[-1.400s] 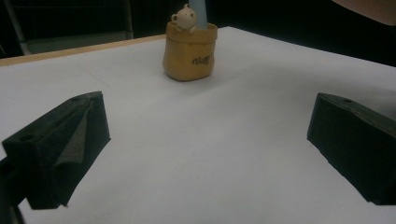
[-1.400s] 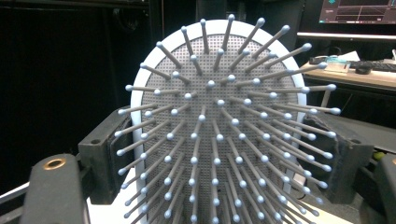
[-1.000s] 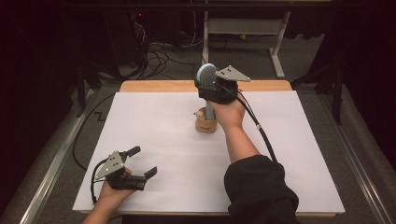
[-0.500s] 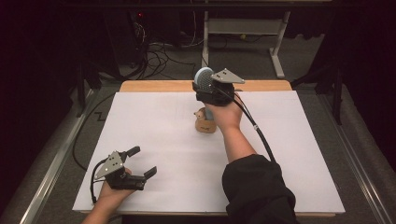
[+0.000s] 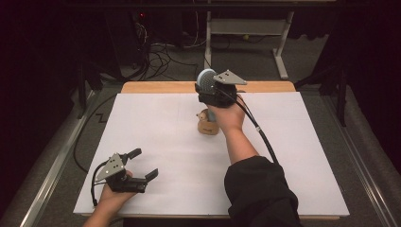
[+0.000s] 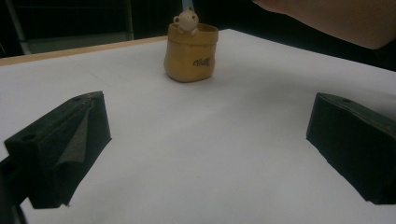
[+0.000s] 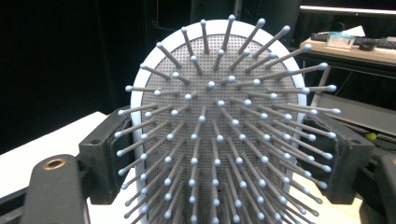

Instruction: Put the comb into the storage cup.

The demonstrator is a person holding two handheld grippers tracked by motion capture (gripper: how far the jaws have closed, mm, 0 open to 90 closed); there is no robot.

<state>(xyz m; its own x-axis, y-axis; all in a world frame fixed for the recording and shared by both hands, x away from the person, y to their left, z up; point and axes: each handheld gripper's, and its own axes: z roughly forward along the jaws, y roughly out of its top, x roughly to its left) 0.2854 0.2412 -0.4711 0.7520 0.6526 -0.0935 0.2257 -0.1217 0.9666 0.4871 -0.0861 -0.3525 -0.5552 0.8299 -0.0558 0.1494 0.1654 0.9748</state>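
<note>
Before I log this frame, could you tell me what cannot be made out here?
- Hairbrush handle: cut off by the bottom edge in the right gripper view; hidden by the right hand-held gripper in the high view.
- Print on the yellow holder: too small in the left gripper view.
- Holder's inside: behind its rim.

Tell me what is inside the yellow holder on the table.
A small cream bear figure peeks over the rim of the yellow holder. Its wall hides the rest of the inside. In the high view, the right hand covers part of it.
</note>
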